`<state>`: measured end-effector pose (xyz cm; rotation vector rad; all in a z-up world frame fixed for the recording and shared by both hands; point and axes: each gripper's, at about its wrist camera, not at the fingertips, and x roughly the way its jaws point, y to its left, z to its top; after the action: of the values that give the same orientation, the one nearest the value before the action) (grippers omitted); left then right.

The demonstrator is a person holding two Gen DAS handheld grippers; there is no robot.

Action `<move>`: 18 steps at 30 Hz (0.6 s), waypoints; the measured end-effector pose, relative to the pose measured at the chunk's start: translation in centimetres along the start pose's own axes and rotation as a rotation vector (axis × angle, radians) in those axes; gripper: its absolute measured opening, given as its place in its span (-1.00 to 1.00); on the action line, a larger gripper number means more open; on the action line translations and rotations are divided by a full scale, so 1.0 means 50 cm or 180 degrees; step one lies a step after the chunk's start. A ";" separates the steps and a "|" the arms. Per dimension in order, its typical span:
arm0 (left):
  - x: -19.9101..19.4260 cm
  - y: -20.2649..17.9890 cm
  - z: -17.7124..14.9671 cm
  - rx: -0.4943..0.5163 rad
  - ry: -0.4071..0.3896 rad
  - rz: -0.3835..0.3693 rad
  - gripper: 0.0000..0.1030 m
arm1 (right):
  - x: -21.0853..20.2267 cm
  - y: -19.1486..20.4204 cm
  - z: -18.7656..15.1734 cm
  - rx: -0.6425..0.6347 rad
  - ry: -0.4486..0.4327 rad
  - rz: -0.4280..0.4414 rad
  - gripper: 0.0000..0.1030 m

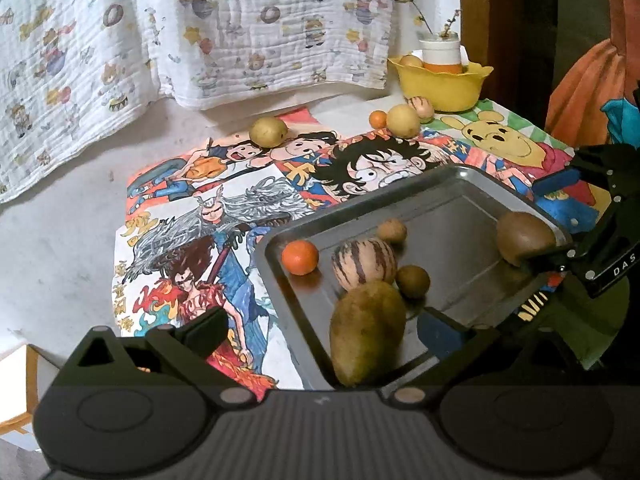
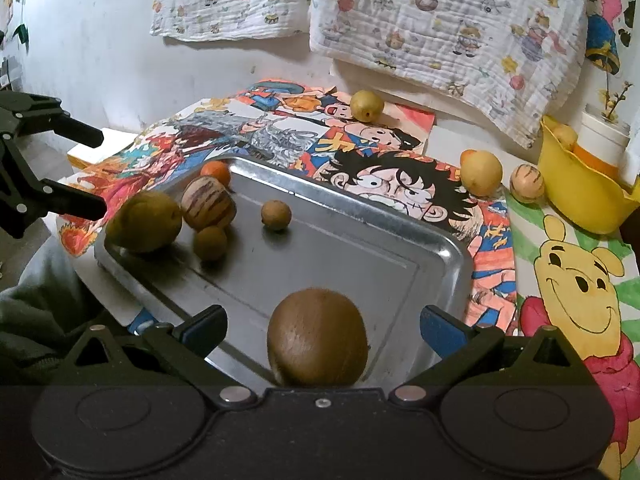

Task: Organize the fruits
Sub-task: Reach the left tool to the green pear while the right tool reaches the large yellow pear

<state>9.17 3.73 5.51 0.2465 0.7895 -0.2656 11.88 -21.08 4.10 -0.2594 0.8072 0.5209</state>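
A metal tray (image 1: 460,196) (image 2: 440,248) lies on a cartoon-print cloth. In it are a tangerine (image 1: 300,257) (image 2: 216,172), a striped melon (image 1: 364,264) (image 2: 208,202), two small brown fruits (image 1: 392,231) (image 1: 413,281), a greenish pear (image 1: 366,330) (image 2: 144,222) and a brown kiwi (image 1: 524,237) (image 2: 318,342). My left gripper (image 1: 322,330) is open, the pear between its fingers untouched. My right gripper (image 2: 322,330) is open around the kiwi, which rests on the tray.
On the cloth beyond the tray lie a pear (image 1: 268,131) (image 2: 367,106), a yellow fruit (image 1: 403,120) (image 2: 481,172), a small orange (image 1: 378,119) and a striped fruit (image 1: 421,107) (image 2: 527,183). A yellow bowl (image 1: 440,84) (image 2: 580,196) holds a white jar. A hanging cloth (image 1: 200,32) covers the wall.
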 end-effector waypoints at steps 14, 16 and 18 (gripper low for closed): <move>0.073 0.051 0.095 -0.0247 -0.0197 0.0033 0.99 | 0.039 -0.055 0.037 0.0188 -0.0147 0.0047 0.99; 0.092 0.060 0.111 -0.0290 -0.0211 0.0040 0.99 | 0.046 -0.066 0.045 0.0212 -0.0180 0.0045 0.99; 0.111 0.067 0.128 -0.0312 -0.0209 0.0054 0.99 | 0.054 -0.077 0.055 0.0228 -0.0207 0.0010 0.99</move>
<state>18.24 4.08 6.21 0.1512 0.7332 -0.2173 17.21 -22.29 4.00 -0.1745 0.7614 0.5000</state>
